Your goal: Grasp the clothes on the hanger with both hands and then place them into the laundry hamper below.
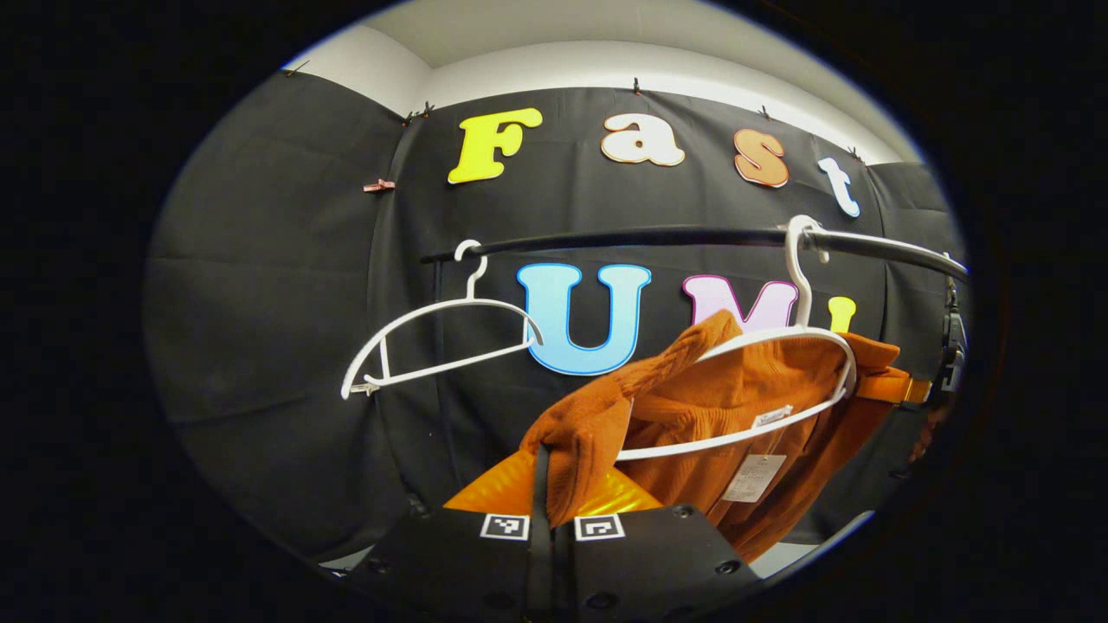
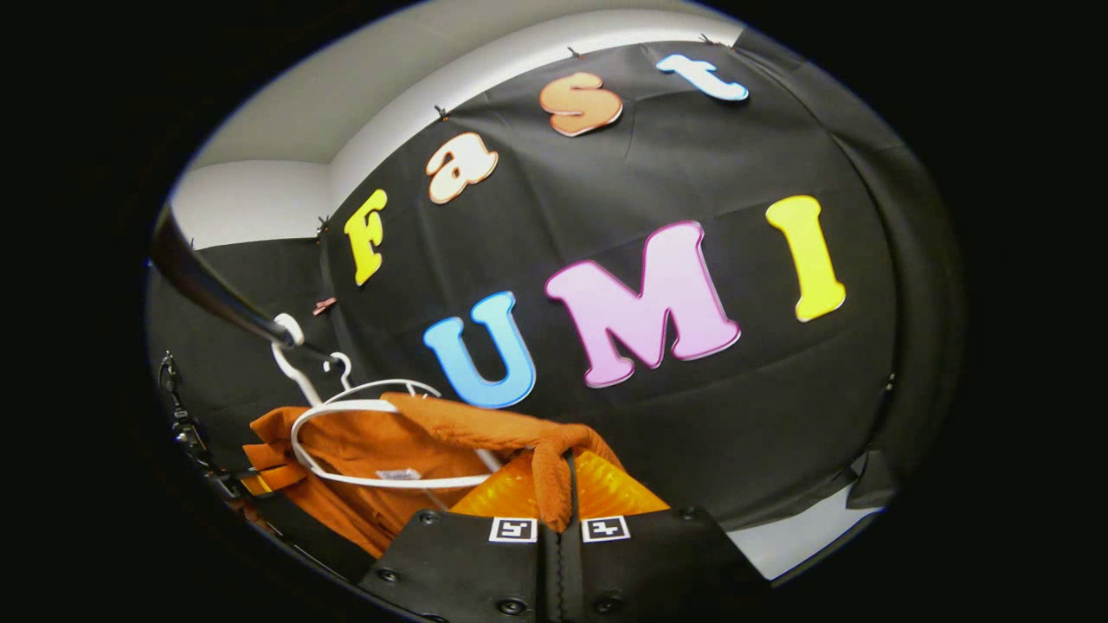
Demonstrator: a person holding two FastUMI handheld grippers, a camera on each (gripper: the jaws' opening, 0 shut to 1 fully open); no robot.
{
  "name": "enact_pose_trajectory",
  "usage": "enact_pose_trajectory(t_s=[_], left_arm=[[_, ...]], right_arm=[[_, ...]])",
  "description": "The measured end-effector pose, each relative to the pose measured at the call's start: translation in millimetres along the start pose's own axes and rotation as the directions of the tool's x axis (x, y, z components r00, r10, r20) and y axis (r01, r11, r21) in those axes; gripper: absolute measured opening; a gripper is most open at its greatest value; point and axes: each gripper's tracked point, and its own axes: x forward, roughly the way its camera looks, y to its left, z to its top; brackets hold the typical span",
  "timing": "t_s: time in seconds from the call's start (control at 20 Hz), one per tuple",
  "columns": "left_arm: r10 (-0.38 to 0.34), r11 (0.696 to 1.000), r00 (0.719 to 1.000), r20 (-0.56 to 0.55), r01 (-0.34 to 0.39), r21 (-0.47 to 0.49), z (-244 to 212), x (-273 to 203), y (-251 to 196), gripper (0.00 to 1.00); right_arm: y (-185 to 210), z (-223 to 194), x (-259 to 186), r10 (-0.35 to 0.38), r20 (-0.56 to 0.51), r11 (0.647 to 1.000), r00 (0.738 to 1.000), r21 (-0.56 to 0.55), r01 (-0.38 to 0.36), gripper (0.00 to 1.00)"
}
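The orange knit garment [image 1: 744,407] hung on a white hanger [image 1: 779,381] hooked over the dark rail [image 1: 658,235], in front of the black cloth wall. A paper tag [image 1: 755,478] dangled inside its neckline. In the left gripper view, a second, bare white hanger [image 1: 433,342] hung farther along the rail, apart from the garment. The right gripper view showed the garment [image 2: 381,459] low at the left, under the rail [image 2: 216,298]. The left gripper [image 1: 551,497] had its jaws clenched on a fold of the orange knit at one shoulder. The right gripper [image 2: 558,497] likewise pinched a bunched strip of the fabric, jaws closed tight on it.
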Motion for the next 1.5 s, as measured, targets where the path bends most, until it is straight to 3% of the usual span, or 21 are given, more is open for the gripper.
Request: enact_pose_trajectory(t_s=[0.25, 0.4, 0.55, 0.85, 1.0, 1.25, 1.5], left_arm=[[-0.013, 1.0, 1.0, 0.001, 0.013, -0.015, 11.4, 7.4, 11.0, 0.05], [0.002, 1.0, 0.999, -0.038, -0.002, 0.014, -6.1, 13.7, 19.4, 0.05], [0.013, 0.999, 0.996, -0.086, -0.015, -0.03, -27.9, 13.0, 25.4, 0.05], [0.054, 0.996, 0.987, -0.15, -0.063, -0.057, -71.5, 1.7, 43.5, 0.05], [0.04, 0.997, 0.982, -0.183, -0.052, -0.061, -90.8, -3.8, 41.1, 0.05], [-0.057, 0.995, 0.974, -0.219, 0.038, -0.092, -112.5, -17.7, -4.6, 0.05], [-0.206, 0.973, 0.959, -0.195, 0.181, -0.141, -101.6, -28.2, -65.2, 0.05]], right_arm=[[-21.7, 3.9, 15.2, -0.062, 0.01, 0.997, 0.998, -0.039, 0.062, 0.04], [-41.2, -15.1, 24.0, -0.096, -0.028, 0.995, 0.995, -0.033, 0.095, 0.04], [-43.5, -43.8, 21.2, -0.087, -0.081, 0.996, 0.993, -0.012, 0.086, 0.04], [-11.2, -98.9, 1.3, 0.016, -0.139, 0.998, 0.99, 0.066, -0.007, 0.04], [8.0, -125.1, -11.3, 0.06, -0.188, 0.995, 0.98, 0.093, -0.043, 0.05], [62.7, -157.5, -38.3, 0.176, -0.244, 0.98, 0.954, 0.133, -0.147, 0.04], [118.0, -147.9, -58.5, 0.294, -0.237, 0.951, 0.926, 0.166, -0.259, 0.04]])
